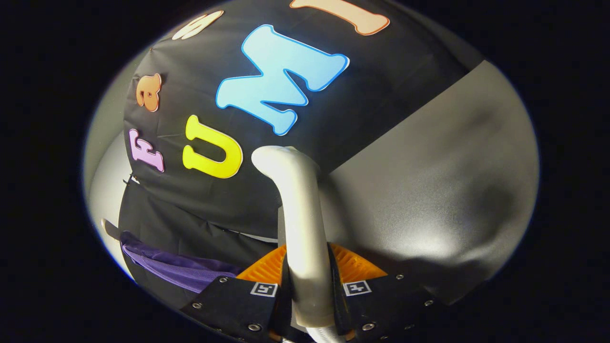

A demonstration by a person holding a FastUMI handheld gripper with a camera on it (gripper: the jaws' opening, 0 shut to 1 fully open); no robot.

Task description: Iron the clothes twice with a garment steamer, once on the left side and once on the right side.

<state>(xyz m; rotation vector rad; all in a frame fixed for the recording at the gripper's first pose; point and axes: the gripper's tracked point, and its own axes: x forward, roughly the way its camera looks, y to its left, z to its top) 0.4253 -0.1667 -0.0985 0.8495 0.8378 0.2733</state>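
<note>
While the tool (pixel 307 290) is clamped on the handle of the steamer (pixel 298 224), both fingers pressing its sides, the steamer rises up between them and curves over at its top toward the booth wall. The head's working face can't be seen from here. The garment (pixel 176 267), purple cloth, hangs low down and off to one side of the fingers, against the black cloth of the wall, near but apart from the steamer. No contact between steamer and garment yet. A grey panel (pixel 429 190) sits beyond the fingers on the other side.

Judgement: this reads as a carry or approach step, with the steamer held but pointed away from the clothes. Which of the two passes is pending can't be told.

To do it well, the grip should stay firm, as the handle looks smooth and rounded and could twist between the fingers. The tool likely needs to swing toward the purple cloth and bring the head flat to the fabric, then run one slow straight stroke down one side and a matching stroke on the other. Main risk is snagging loose cloth.
</note>
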